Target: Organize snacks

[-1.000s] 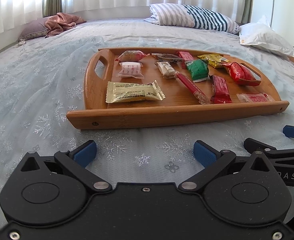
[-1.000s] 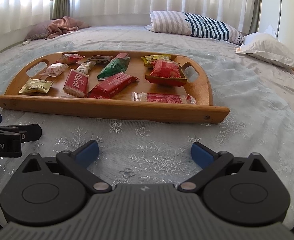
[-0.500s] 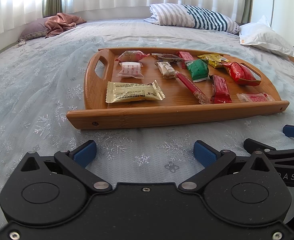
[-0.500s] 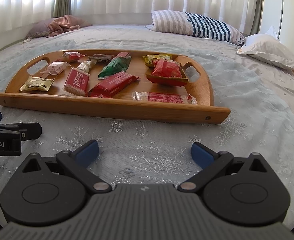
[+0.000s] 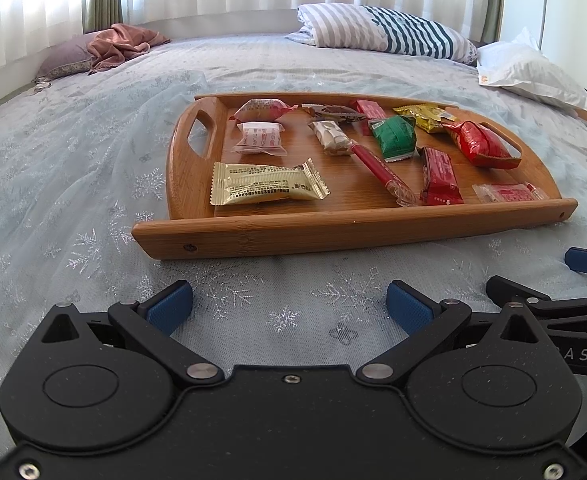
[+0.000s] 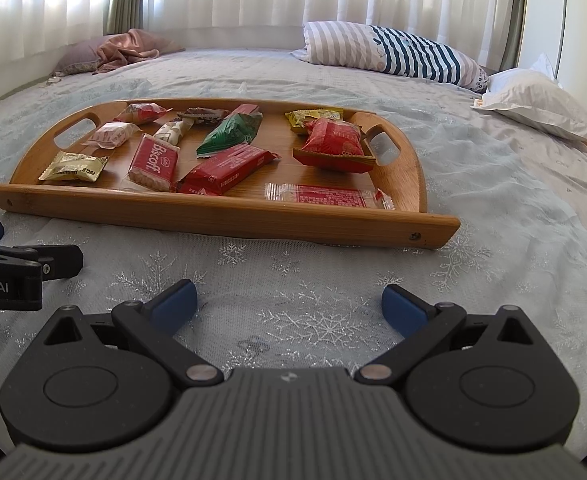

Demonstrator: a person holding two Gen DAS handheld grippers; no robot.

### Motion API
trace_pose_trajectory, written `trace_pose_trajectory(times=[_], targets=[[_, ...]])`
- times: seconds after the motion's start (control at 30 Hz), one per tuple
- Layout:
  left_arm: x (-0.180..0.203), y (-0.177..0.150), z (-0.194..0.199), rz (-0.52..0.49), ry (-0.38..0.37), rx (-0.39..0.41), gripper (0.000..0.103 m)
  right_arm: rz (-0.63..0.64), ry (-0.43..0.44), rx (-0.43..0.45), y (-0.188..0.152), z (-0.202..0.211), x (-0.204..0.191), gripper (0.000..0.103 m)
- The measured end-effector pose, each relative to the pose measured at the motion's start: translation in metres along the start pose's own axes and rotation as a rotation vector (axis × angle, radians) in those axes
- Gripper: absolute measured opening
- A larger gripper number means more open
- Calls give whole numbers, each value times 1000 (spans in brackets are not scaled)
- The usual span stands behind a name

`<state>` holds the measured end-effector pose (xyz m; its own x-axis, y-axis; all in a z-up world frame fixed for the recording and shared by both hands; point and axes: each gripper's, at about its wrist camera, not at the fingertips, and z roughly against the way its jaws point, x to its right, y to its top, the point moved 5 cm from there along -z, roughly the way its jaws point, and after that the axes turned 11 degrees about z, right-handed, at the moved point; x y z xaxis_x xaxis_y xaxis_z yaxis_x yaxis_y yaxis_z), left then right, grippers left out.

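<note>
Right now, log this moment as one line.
stage: pre-grasp | left gripper: open, empty | right gripper: open, empty | wooden handled tray: on bed, wrapped snacks untouched

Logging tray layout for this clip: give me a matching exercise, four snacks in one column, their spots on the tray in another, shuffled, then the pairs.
Places as seen in the right wrist view.

Things:
1. gold packet
2. Biscoff biscuit
3. green wrapper
4. flat clear-ended red packet

Places:
A. middle of the wooden tray
B. near rail, right end
C. near-left corner
D. just right of the gold packet

Pairs: 1-C, 2-D, 3-A, 4-B
</note>
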<state>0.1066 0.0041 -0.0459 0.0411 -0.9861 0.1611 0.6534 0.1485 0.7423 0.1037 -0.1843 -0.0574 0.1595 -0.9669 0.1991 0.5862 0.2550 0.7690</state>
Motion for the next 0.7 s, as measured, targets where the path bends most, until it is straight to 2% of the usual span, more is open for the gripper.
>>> trace_pose_trajectory(times=[0.7], targets=[[0, 0, -2, 9, -5, 2, 103, 2, -1, 0, 0, 0, 0, 103]])
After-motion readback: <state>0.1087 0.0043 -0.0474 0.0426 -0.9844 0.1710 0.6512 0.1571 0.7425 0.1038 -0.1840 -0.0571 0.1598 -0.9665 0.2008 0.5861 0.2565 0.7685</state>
